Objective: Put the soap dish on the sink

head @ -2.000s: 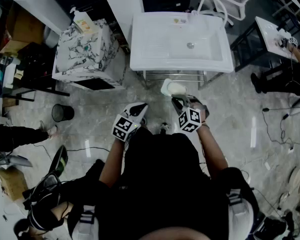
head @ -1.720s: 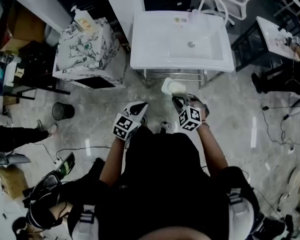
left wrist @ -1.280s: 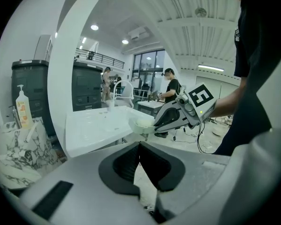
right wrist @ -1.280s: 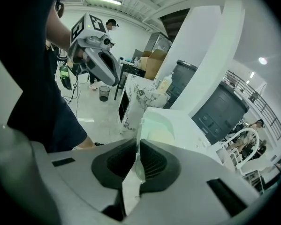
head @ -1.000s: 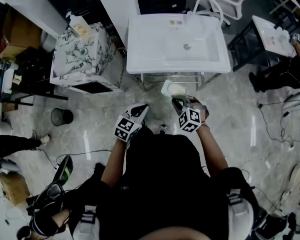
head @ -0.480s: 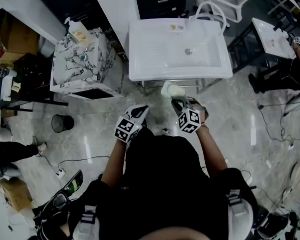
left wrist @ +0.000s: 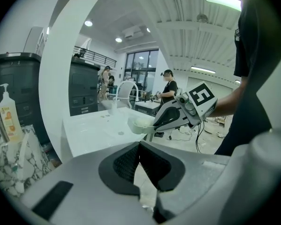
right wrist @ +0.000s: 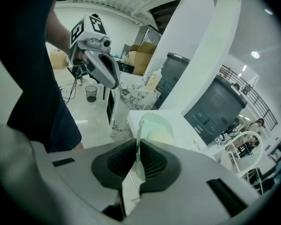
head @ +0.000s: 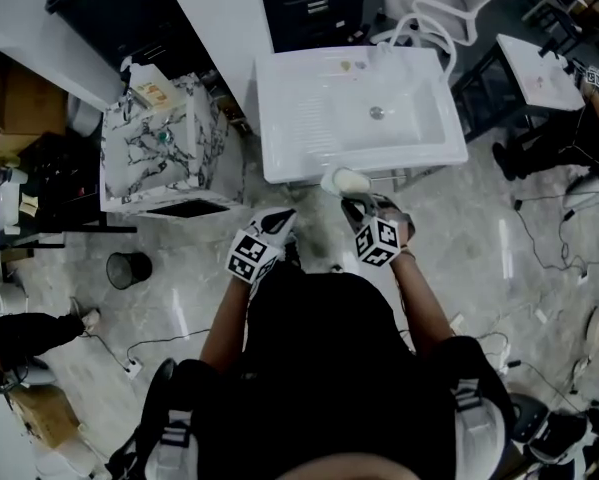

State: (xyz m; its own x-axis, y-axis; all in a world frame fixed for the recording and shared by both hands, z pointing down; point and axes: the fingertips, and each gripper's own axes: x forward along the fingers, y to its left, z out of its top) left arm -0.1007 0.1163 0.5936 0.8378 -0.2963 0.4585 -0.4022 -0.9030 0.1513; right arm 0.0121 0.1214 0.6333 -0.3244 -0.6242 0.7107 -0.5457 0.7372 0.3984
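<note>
Waste bin (head: 126,268): small and black, on the grey stone floor at the near left.
Cabinet (head: 164,143): marble-patterned box just left of the sink, with a dark open front on its near side.
Soap bottle (head: 151,86): pump bottle with an orange label, upright on the cabinet's far left corner; it also shows at the left edge of the left gripper view (left wrist: 8,114).
Left gripper (head: 282,215): held in front of the person, left of the soap dish and apart from it. Its jaws are clenched pad to pad with nothing between them (left wrist: 139,146).
Sink (head: 309,118): white and rectangular, with a ribbed draining board on the left and a basin with a drain (head: 377,113) on the right.
Soap dish (head: 344,180): pale green, held in the air at the sink's near rim, right of the middle. A pale rounded shape shows inside it (right wrist: 156,125).
Right gripper (head: 357,206): just near of the dish, with its jaws grasping the dish's thin near rim, which stands edge-on between the pads (right wrist: 137,158).
Chair (head: 449,8): white, at the far right behind the sink.
Side table (head: 539,63): white, at the far right edge, where a person's arm reaches over it.
</note>
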